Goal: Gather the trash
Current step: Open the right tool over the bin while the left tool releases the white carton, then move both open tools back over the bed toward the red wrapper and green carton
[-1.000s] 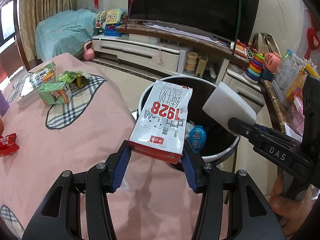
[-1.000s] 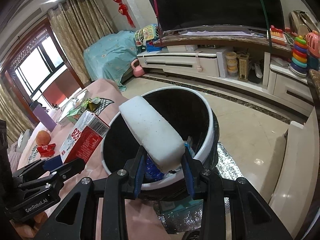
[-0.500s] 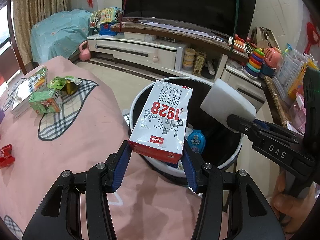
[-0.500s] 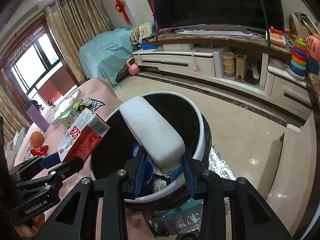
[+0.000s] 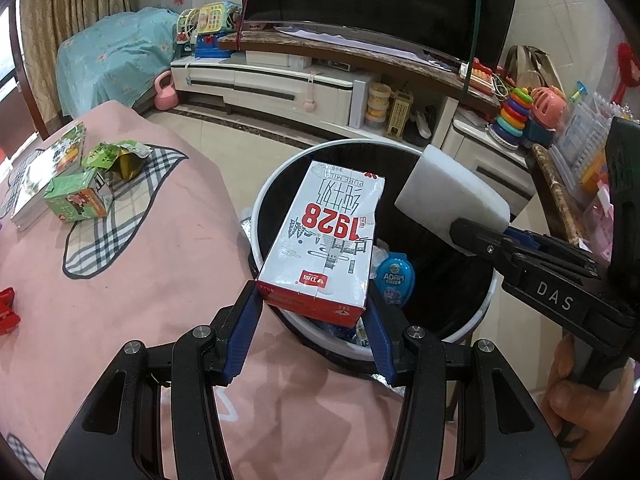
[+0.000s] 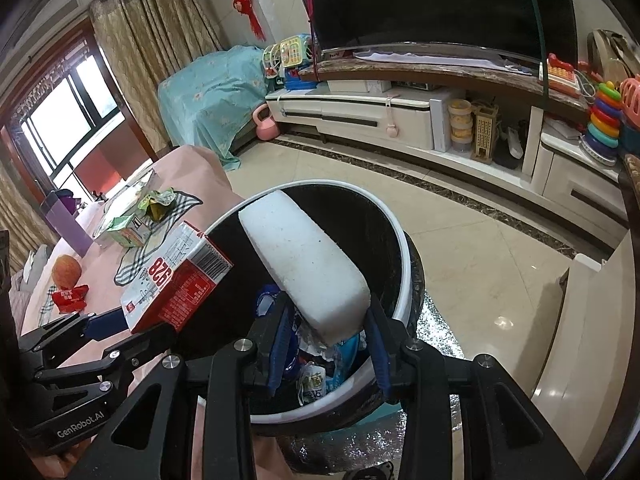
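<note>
Left wrist view: my left tongs (image 5: 312, 316) clamp a rectangular cardboard milk carton (image 5: 328, 236) above the round black trash bin (image 5: 276, 184). My right tongs (image 6: 326, 338) grip a white foam block (image 6: 304, 264), rounded and grainy, over the bin's glossy white rim.

Bin (image 5: 476, 322) contents mostly hidden behind milk carton (image 5: 332, 240) & foam block (image 6: 304, 264); small wrappers (image 6: 316, 384) inside illegible. Red packet (image 5: 6, 312) cut by left edge. Carton's near end masked by left claw (image 5: 312, 326) pads.
</note>
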{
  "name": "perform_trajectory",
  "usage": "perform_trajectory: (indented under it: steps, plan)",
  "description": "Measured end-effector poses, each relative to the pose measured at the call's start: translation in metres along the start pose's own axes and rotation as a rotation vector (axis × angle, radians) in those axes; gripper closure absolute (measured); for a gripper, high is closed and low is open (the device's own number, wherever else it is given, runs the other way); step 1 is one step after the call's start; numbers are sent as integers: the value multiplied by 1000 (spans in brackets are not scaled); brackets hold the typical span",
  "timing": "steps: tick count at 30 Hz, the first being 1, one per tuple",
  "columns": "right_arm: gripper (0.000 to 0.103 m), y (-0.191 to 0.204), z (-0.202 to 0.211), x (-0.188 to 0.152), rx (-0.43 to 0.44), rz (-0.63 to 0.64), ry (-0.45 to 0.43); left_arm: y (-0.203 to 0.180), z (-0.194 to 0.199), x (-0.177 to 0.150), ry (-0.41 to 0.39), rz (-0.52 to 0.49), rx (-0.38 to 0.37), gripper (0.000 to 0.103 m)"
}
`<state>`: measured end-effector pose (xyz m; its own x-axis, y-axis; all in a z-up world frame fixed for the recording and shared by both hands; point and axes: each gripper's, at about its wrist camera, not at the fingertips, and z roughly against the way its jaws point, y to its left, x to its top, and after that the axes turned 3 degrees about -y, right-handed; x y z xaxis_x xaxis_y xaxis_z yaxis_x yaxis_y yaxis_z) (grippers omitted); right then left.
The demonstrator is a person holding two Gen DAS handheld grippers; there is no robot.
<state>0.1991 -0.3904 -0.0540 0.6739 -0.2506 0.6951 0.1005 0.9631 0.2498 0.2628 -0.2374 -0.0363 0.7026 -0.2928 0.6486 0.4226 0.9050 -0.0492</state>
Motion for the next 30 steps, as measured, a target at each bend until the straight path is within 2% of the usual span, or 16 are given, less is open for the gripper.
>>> perform_trajectory:
  steps: [7, 10, 12, 15, 20, 30]
  plan:
    - [63, -2, -4, 2, 6, -5, 11, 0, -4, 3, 10, 3, -15, 52]
    - [59, -4, -4, 3, 26, -21, 16, 0, -2, 2, 9, 3, -15, 49]
    - [53, -4, -4, 4, 33, -30, 15, 3, 1, 1, 3, 11, -6, 42]
    - [46, -2, -1, 4, 35, -34, 10, 10, 5, -2, -3, 31, 1, 40]
    - [35, 0, 6, 3, 47, -51, -3, 29, 15, -13, -15, 77, 27, 36]
    - [24, 25, 16, -1, 89, -42, -26, 78, 35, -47, -11, 197, 68, 32]
